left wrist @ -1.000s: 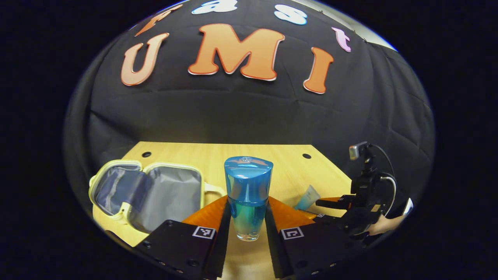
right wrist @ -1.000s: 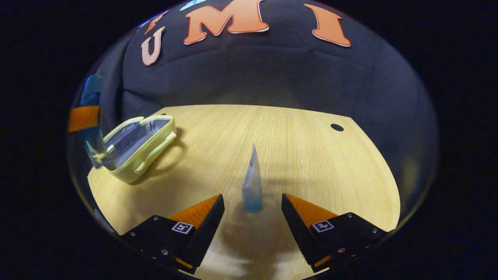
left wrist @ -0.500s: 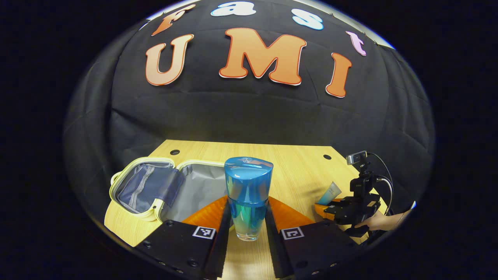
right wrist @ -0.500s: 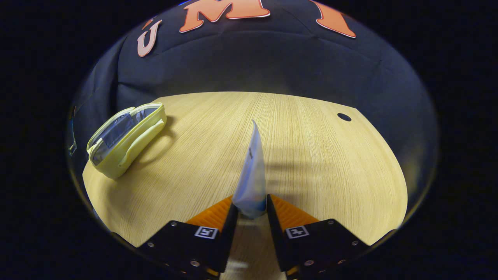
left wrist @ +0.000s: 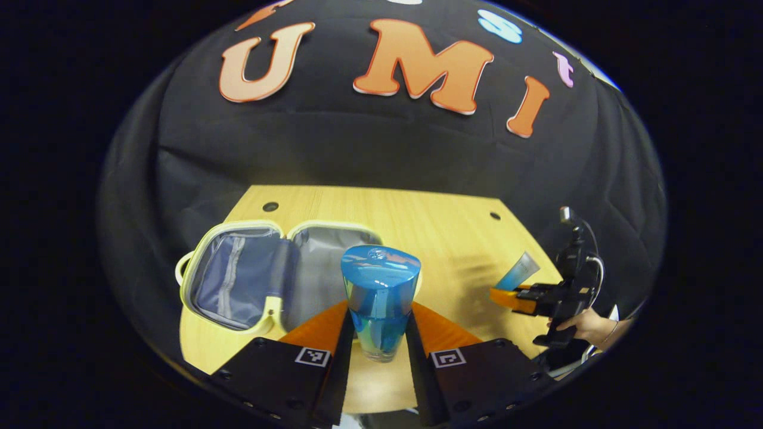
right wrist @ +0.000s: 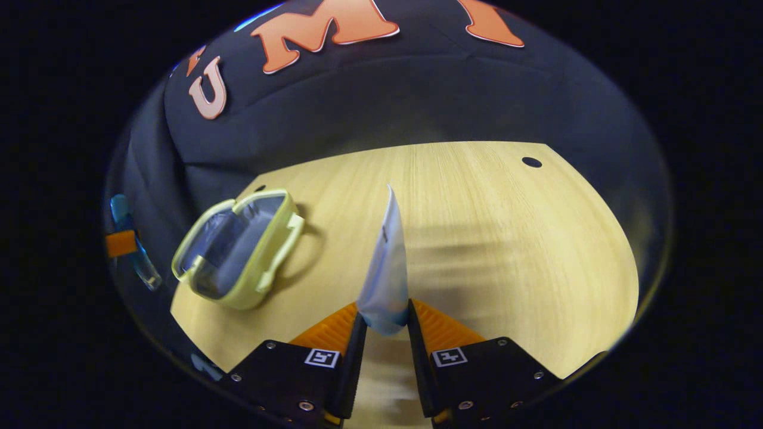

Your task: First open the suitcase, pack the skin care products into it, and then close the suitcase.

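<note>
The left tool (left wrist: 380,333) has its two fingers closed against the sides of a blue bottle (left wrist: 380,298), held upright with its cap toward the booth wall. The right tool (right wrist: 384,333) is likewise clamped, on the lower end of a pale blue tube (right wrist: 384,268) whose flat crimped end points away from it. Both products look lifted clear of the bench (right wrist: 506,238). The yellow suitcase (left wrist: 238,280) lies open on the bench, its grey lining up, just beyond and left of the bottle in the left gripper view.

The step in hand is likely carrying both products to the suitcase. It would go best one tool at a time: bring the bottle over the nearer open half, lower it until it rests on the lining, and only then release. The tube is well apart from the suitcase; keep it waiting so the tools do not meet above the rim.
</note>
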`<state>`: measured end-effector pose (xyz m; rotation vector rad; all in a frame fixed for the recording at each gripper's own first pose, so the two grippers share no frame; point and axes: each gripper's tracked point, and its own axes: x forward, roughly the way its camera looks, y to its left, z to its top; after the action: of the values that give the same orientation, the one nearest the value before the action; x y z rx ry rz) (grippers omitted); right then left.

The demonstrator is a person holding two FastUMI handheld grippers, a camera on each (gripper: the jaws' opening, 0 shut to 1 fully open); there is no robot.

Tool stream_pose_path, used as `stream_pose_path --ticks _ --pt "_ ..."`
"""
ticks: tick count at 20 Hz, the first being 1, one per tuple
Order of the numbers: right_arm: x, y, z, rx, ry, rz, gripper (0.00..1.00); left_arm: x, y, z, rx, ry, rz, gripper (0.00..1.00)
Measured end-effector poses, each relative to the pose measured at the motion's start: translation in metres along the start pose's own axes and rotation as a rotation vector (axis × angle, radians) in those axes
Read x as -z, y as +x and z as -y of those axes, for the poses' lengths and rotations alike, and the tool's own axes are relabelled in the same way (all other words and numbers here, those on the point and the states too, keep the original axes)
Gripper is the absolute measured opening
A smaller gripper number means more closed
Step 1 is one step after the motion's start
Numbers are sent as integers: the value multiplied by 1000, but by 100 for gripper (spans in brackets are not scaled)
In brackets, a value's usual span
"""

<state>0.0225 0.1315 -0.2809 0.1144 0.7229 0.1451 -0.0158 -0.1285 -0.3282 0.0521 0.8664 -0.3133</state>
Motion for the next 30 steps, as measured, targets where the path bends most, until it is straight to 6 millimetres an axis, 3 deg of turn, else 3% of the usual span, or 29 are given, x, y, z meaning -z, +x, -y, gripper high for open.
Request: stream_pose_path --ticks 4,6,9,13,18,21,26,30 --pt "-7 -20 -62 -13 71 54 43 -9 13 -52 59 96 -132 47" --pt "-6 -28 -85 -10 86 67 42 -9 35 -73 73 129 -190 47" --pt "1 -38 -108 2 97 61 43 -1 72 -87 103 148 -288 48" --pt "17 -47 -112 44 94 28 43 12 127 -99 106 154 -382 47" --pt "27 -47 -105 86 127 -10 42 43 171 -107 91 126 -470 47" --pt "25 -46 -105 89 131 -18 42 52 186 -115 70 115 -495 47" --pt "26 -36 -108 85 136 -51 42 34 207 -113 62 133 -442 47" --pt "20 -33 -109 80 143 -52 42 36 213 -115 33 138 -465 49"
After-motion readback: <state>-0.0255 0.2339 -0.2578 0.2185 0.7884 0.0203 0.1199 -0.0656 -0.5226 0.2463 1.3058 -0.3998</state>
